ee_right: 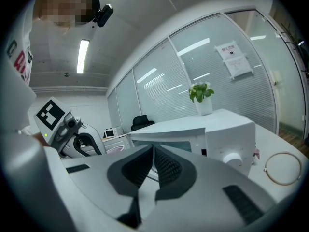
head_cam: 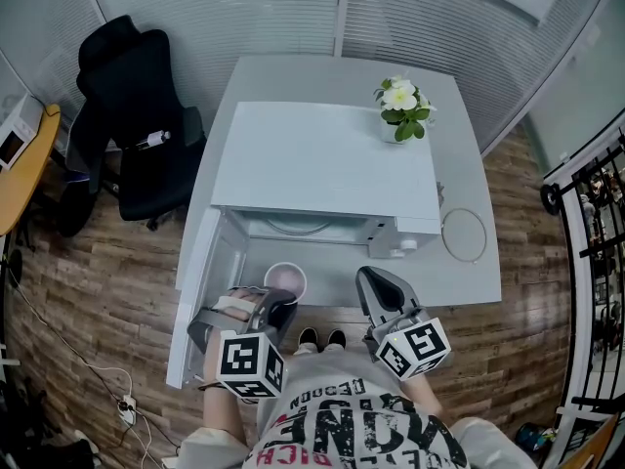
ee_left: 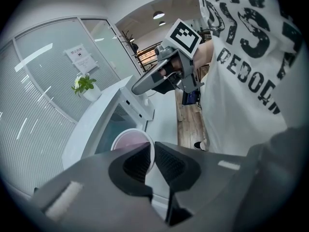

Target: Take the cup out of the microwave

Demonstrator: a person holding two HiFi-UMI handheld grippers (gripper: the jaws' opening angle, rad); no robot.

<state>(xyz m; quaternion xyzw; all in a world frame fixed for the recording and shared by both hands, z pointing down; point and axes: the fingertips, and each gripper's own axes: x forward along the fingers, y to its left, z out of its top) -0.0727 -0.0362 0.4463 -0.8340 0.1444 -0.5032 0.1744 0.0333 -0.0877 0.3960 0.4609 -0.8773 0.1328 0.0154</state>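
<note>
One cup (head_cam: 285, 279) clamped by left gripper (ee_left: 151, 153), wall notice (ee_right: 234, 59) illegible

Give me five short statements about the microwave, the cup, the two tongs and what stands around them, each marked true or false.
1. The microwave has its door swung open. True.
2. The left tongs are closed on the rim of the cup. True.
3. The right tongs hold a spoon. False: they are shut with nothing between them.
4. The potted plant stands on the floor. False: it stands on top of the microwave.
5. A black office chair stands beside the table. True.
</note>
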